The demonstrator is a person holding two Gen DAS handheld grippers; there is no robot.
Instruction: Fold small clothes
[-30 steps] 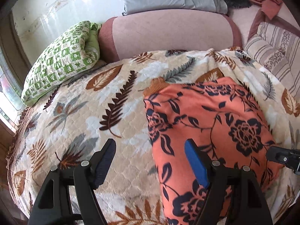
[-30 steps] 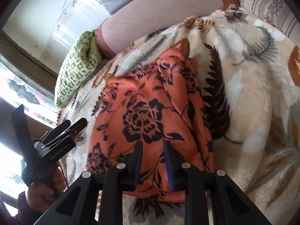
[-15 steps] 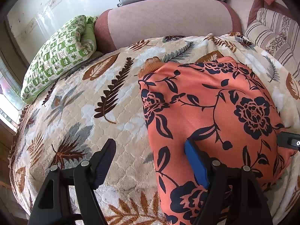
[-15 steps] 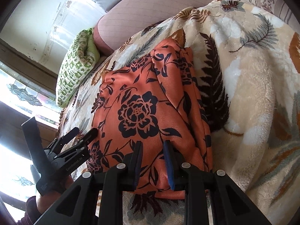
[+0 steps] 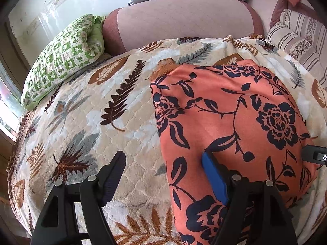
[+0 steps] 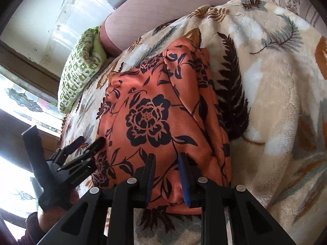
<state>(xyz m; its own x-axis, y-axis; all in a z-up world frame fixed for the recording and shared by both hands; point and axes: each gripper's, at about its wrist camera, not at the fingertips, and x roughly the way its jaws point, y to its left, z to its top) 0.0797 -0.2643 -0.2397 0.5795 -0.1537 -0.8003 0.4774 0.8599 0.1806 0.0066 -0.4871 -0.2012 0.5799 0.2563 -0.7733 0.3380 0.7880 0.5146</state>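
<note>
An orange garment with dark blue flowers [image 5: 235,118] lies folded on the leaf-patterned blanket [image 5: 92,122]; it also shows in the right wrist view [image 6: 159,112]. My left gripper [image 5: 163,173] is open wide over the garment's near left edge, its blue right finger [image 5: 214,179] resting on the cloth. My right gripper [image 6: 166,169] has its jaws partly closed, a narrow gap between them, over the garment's near edge; I cannot tell if cloth is pinched. The left gripper appears in the right wrist view [image 6: 87,145] at the garment's left side.
A green patterned pillow [image 5: 61,59] lies at the far left. A pink sofa backrest [image 5: 179,18] rises behind the blanket. A striped cushion [image 5: 296,34] sits at the far right. A window [image 6: 18,106] is at the left.
Both grippers have moved forward and down toward the garment. The left gripper's right finger now rests on the cloth. Jaw openings look the same.
</note>
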